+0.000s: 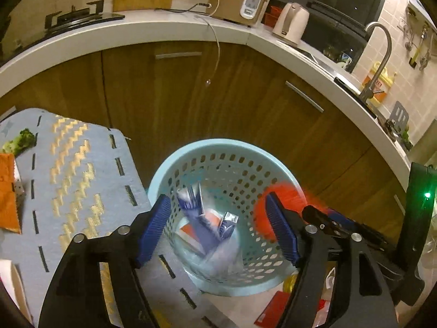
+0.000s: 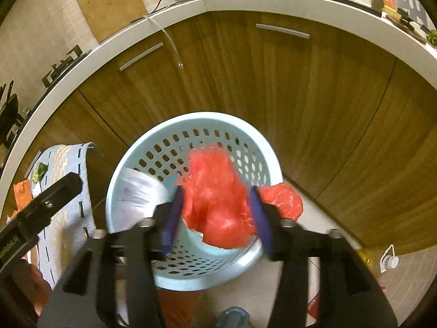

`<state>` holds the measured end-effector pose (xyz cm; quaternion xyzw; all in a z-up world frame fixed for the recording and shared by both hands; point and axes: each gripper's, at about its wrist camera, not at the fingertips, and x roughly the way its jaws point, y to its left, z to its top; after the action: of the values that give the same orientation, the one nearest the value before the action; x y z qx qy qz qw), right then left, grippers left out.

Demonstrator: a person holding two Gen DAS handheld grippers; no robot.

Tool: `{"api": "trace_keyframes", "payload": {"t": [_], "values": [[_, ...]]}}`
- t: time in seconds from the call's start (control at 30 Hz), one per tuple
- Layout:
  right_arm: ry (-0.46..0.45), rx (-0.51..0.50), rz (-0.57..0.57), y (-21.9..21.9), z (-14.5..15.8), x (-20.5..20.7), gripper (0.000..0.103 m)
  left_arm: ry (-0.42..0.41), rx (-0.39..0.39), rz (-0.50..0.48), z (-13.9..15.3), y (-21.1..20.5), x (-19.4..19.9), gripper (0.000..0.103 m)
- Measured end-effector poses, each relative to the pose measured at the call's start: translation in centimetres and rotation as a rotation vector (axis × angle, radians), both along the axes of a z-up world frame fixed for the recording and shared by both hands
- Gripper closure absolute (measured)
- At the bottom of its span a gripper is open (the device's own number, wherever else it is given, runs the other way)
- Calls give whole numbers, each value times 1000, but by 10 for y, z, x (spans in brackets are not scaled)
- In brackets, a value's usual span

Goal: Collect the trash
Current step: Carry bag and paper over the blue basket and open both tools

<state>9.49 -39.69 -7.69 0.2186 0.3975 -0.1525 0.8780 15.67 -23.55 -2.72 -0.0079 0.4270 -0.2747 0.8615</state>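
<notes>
A light blue perforated basket stands on the floor by the wooden cabinets; it also shows in the right wrist view. Blurred blue, white and red wrappers lie or fall inside it. My left gripper is open and empty above the basket. My right gripper has its jaws apart, with a crumpled red plastic bag between them over the basket's mouth. Whether the pads still touch the blurred bag I cannot tell. The red bag also shows in the left wrist view.
A grey-blue mat on a surface to the left holds a broccoli piece and an orange wrapper. Red packaging lies on the floor. The worktop carries a rice cooker and kettle.
</notes>
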Motion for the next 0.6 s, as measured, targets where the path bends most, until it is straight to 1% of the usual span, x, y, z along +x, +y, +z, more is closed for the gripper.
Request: {"api": "trace_keyframes", "payload": {"t": [0.1, 0.33, 0.47, 0.6], "values": [[-13, -9, 5, 1, 4, -2, 49, -20, -7, 5, 5, 2, -2, 27], [-41, -23, 28, 11, 16, -6, 49, -49, -19, 19, 16, 15, -12, 27], [-64, -34, 54, 23, 26, -9, 49, -82, -23, 32, 25, 29, -21, 27], [-86, -33, 86, 37, 34, -9, 49, -111, -31, 65, 37, 51, -30, 27]]}}
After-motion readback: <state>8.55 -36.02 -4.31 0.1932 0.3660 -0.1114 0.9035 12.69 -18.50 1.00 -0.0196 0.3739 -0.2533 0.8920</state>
